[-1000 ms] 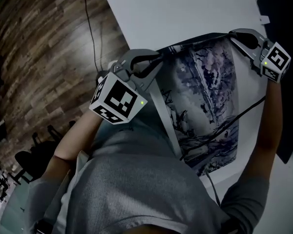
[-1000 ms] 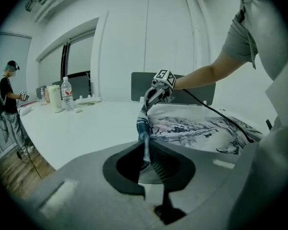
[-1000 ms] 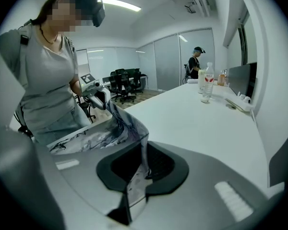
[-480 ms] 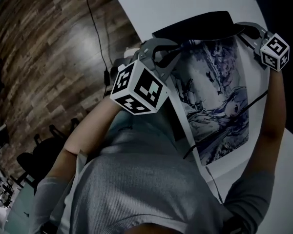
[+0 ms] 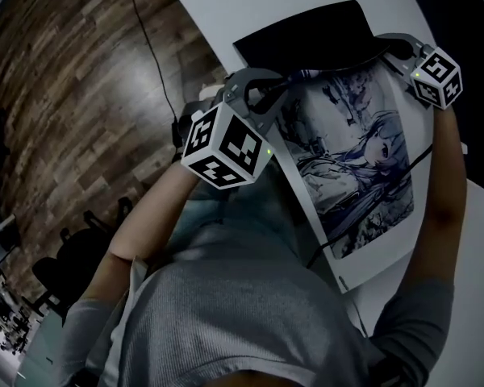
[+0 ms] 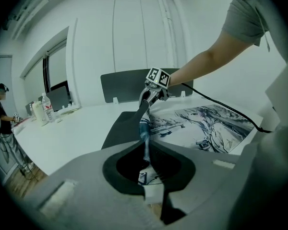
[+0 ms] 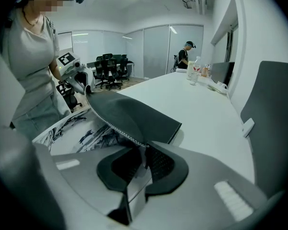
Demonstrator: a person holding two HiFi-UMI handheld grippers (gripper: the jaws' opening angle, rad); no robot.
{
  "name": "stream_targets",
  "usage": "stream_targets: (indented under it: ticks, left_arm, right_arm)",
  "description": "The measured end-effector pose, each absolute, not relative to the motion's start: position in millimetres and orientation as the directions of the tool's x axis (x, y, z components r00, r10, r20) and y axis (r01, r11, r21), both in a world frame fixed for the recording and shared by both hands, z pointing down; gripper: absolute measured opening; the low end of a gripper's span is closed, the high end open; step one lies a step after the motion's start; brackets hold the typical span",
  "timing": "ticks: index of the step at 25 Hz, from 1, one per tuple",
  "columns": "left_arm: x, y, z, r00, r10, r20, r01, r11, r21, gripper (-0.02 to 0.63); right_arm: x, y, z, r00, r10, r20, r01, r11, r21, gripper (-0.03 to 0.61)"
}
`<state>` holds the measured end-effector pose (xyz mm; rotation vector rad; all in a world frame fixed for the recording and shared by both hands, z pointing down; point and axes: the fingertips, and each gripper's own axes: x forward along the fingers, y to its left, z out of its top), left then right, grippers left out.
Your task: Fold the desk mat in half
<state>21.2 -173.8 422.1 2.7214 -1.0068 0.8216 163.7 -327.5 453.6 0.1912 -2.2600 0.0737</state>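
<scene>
Jaws closed on the mat's edge: the left gripper (image 5: 289, 81) and the right gripper (image 5: 385, 45) each pinch one corner of the desk mat (image 5: 355, 168). The lifted edge curls over so its black underside shows, while the rest lies printed face up on the white tabletop (image 5: 250, 6). The mat looks thin, light and floppy, sagging between the two grips. Its dark backing is probably rubbery rather than slippery. The corners seem the right places to hold, since a middle grip would likely let both ends droop. Count: one mat, two grippers, two held corners.
</scene>
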Motion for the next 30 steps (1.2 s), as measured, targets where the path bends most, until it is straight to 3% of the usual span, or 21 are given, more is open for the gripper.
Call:
stream_targets:
  ticks: [5,15,30]
  left_arm:
    - [39,-157,427,0.636,-0.546,0.545,-0.625,-0.779,-0.052,0.034]
    - [69,-122,429,0.683,-0.485,0.546,-0.556,-0.830,-0.042,0.034]
    - [147,-45,431,0.699,-0.423,0.577,-0.492,-0.870,-0.041,0.034]
  right_arm:
    - [179,-312,463,-0.579,-0.089,0.811,-0.105,0.994,0.035,0.026]
    - [210,-280,465,-0.570,-0.131,0.811,-0.166,0.985,0.042,0.026]
    - [277,-207,464,-0.552,-0.075,0.831,-0.096,0.995,0.026,0.026]
